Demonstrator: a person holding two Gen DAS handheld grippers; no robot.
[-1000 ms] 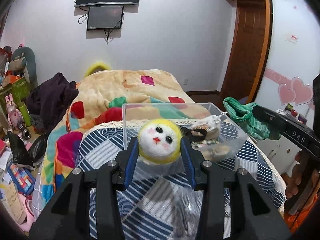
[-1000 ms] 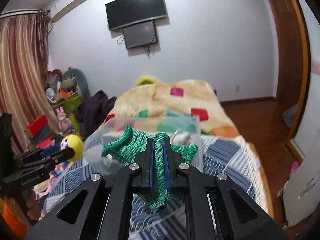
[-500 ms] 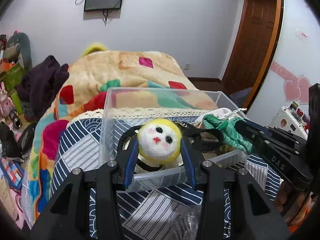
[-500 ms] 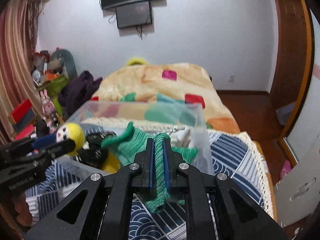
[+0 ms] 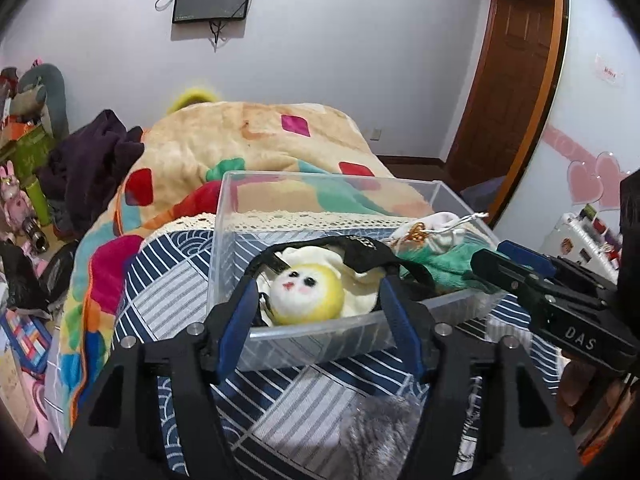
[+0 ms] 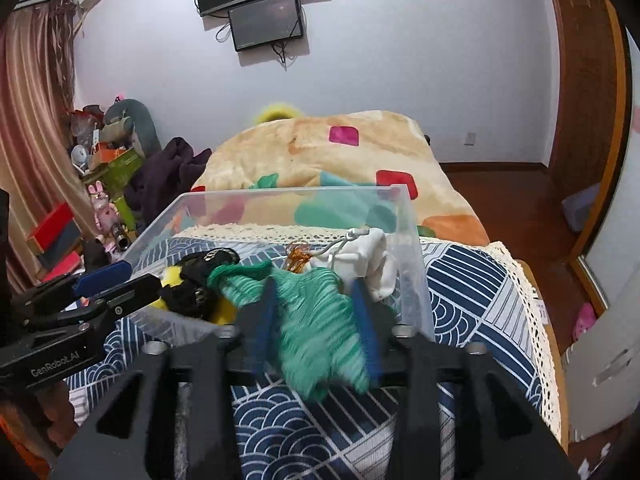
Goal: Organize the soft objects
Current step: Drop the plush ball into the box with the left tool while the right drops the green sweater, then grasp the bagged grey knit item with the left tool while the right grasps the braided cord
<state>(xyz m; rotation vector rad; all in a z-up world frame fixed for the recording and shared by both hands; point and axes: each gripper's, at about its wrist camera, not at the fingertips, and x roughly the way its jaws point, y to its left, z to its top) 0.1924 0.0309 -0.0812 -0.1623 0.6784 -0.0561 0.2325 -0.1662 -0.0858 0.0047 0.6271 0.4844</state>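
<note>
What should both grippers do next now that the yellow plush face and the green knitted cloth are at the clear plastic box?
Probably draw both back. The left gripper stands open around the yellow plush face, which rests inside the clear plastic box. The right gripper is open too, and the green knitted cloth is slipping out, blurred, over the box's near edge.

yellow plush (image 5: 306, 294) — green knit (image 6: 320, 312)

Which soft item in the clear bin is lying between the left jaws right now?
The yellow plush face, near the bin's front wall. The green knit cloth and white pouch lie further right.
</note>
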